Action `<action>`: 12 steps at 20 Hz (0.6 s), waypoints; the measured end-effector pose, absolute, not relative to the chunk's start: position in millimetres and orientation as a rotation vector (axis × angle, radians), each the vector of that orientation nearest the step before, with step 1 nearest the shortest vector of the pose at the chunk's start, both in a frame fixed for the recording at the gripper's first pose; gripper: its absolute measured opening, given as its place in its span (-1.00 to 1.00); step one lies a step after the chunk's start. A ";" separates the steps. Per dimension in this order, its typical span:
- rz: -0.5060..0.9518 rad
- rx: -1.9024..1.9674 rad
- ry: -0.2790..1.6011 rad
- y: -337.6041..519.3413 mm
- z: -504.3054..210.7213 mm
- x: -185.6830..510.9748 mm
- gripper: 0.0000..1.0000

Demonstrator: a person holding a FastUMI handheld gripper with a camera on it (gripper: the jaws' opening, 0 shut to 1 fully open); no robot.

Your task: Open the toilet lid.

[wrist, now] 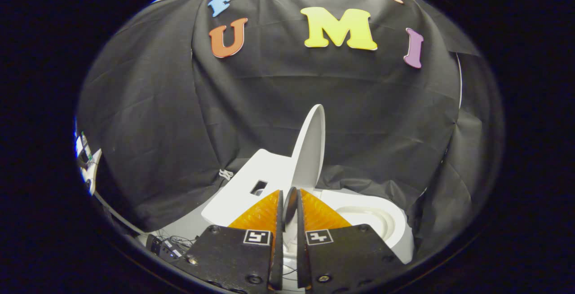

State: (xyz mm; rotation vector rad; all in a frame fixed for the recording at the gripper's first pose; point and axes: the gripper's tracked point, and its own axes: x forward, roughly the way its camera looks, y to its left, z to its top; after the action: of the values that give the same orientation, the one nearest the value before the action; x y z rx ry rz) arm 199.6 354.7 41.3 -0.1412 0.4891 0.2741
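Toilet lid (311, 146) raised upright, its lower edge clamped between the gripper (288, 197) fingers. Left: white tank top (251, 182) with a rectangular hole, cables (173, 244) below. Right: open toilet bowl (377, 222). Beyond: black cloth wall (157, 119).

Toilet lid (310, 150) smooth, glossy plastic; wall (148, 119) matt, creased cloth; gripper (289, 195) fingers ribbed, clamping the lid.

White toilet lid (310, 150) stands raised upright, edge pinched between gripper (289, 204) fingers.
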 end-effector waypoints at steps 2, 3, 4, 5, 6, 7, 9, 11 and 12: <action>0.279 -0.172 0.477 361.8 40.1 198.9 -0.69; 0.277 -0.184 0.474 363.8 38.7 198.3 -0.69; 0.277 -0.191 0.472 365.6 37.7 198.4 -0.69; 0.279 -0.192 0.472 368.6 36.6 198.9 -0.69; 0.282 -0.191 0.473 371.1 36.4 198.4 -0.69; 0.284 -0.190 0.474 374.6 36.8 198.7 -0.69; 0.286 -0.198 0.473 382.4 34.3 199.6 -0.69; 0.286 -0.213 0.469 392.2 30.6 200.1 -0.69; 0.285 -0.219 0.466 396.1 30.6 200.3 -0.69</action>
State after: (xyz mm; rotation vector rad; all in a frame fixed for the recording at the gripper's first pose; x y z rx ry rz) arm 200.3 396.1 30.6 -0.2190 0.4656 0.2850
